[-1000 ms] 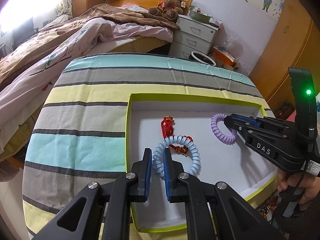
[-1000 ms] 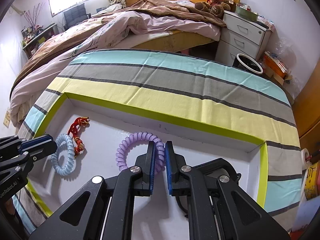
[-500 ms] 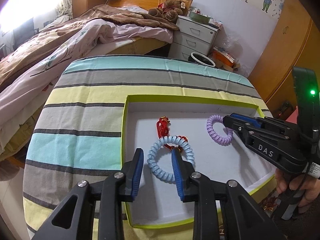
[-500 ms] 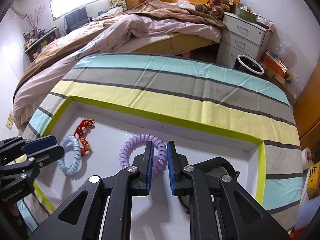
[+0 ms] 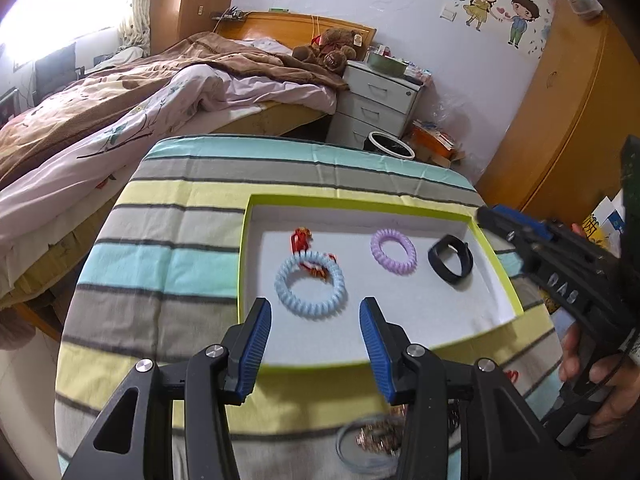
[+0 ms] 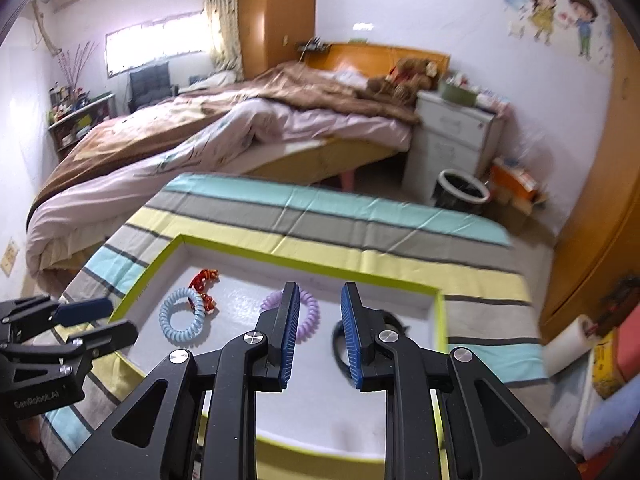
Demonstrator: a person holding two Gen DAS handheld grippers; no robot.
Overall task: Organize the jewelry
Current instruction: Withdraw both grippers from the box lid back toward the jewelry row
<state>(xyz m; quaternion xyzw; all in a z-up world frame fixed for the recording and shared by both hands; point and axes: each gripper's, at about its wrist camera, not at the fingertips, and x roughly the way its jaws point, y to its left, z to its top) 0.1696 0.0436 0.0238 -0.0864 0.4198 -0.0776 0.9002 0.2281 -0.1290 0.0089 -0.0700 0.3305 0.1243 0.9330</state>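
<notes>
A white tray with a lime-green rim [image 5: 362, 202] [image 6: 308, 262] lies on the striped table. In it lie a light blue coil bracelet [image 5: 310, 289] [image 6: 182, 315], a red beaded bracelet [image 5: 301, 239] [image 6: 203, 280] partly under the blue one, a purple coil bracelet [image 5: 393, 251] [image 6: 310, 314] and a black band [image 5: 451, 259] [image 6: 338, 344]. My left gripper [image 5: 315, 344] is open and empty, raised at the tray's near edge. My right gripper [image 6: 320, 334] is open and empty above the tray, between purple coil and black band.
A clear ring with small gold pieces [image 5: 370, 442] lies on the striped cloth near my left gripper's base. A bed [image 5: 120, 96], a white drawer unit [image 5: 376, 104] and a bin [image 5: 390, 148] stand beyond the table. A wooden wardrobe [image 5: 560, 120] is at the right.
Both grippers let go of their coil bracelets, opened and pulled back and up from the tray. The blue and purple coils now lie free. The black band has come into view.
</notes>
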